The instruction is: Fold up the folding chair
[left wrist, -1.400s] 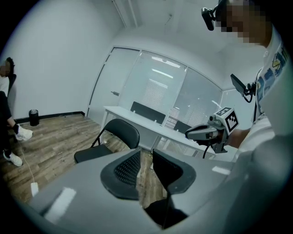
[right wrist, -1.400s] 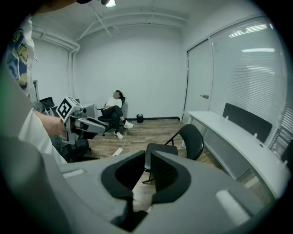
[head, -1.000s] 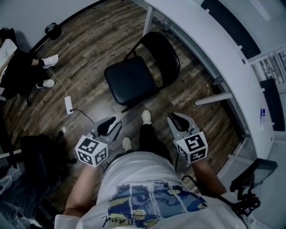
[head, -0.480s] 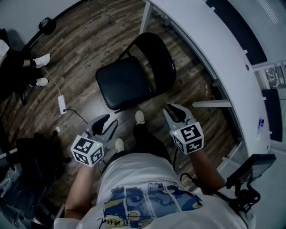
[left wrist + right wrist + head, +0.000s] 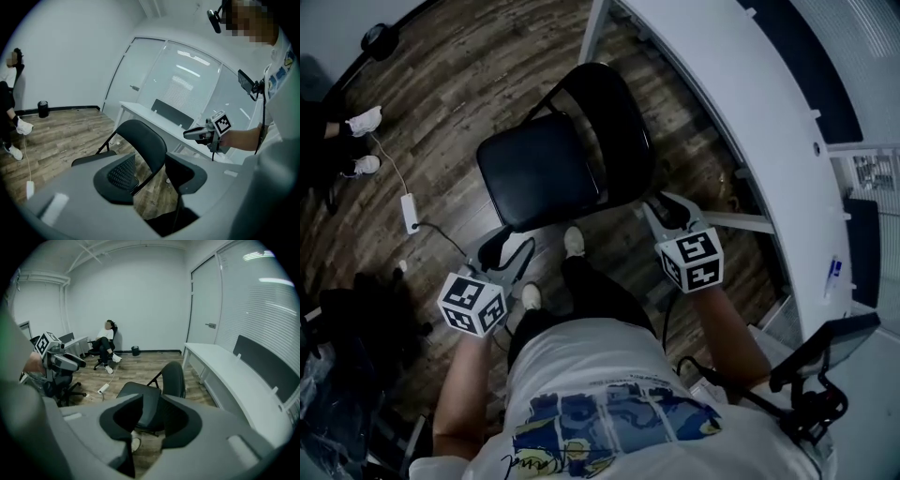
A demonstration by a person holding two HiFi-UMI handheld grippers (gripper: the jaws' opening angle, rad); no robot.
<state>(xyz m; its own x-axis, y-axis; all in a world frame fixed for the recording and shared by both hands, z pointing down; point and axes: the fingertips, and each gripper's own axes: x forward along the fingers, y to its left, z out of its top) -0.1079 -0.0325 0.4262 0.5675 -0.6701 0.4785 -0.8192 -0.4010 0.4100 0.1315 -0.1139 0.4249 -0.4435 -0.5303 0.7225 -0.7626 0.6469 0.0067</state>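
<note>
The black folding chair stands unfolded on the wood floor, its backrest toward the white desk. My left gripper hovers at the seat's near left corner, apart from it. Its jaws are opening and hold nothing. In the left gripper view the chair shows just beyond the left gripper. My right gripper is beside the chair's near right side, below the backrest, jaws opening with nothing between them. The right gripper view has the chair ahead of the right gripper.
A long white desk runs along the glass wall right of the chair. My feet stand just before the seat. A power strip with cable lies on the left. A person sits at the far wall near a bin.
Both grippers have moved forward and down toward the chair, which now lies close before them. Both pairs of jaws stand wider apart than before.
</note>
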